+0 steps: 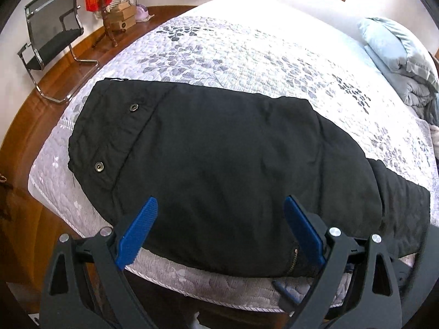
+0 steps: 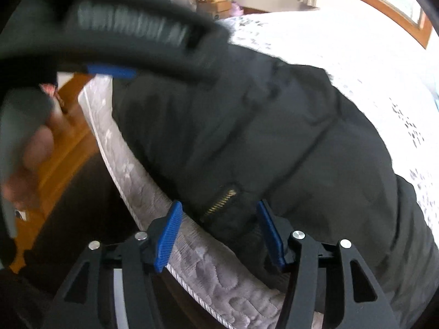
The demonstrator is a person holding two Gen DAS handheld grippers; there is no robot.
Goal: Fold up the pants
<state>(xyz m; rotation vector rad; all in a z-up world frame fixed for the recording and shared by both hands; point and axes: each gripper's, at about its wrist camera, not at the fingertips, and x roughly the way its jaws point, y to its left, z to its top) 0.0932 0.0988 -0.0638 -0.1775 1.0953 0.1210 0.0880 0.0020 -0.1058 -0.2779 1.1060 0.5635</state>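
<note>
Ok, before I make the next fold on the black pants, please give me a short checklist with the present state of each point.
1. Left gripper open and empty: ok, its blue fingers stand apart over the cloth.
2. Right gripper open and empty: ok, its fingers straddle the zipper edge without pinching it.
3. Black pants lie on the bed: ok, already folded into a thick bundle.
4. Near edge supported: ok, but it sits close to the mattress border.
5. Layers aligned: not ok, one layer sticks out at the right.
6. Grippers apart from each other: cannot tell, the right view is blurred.
</note>
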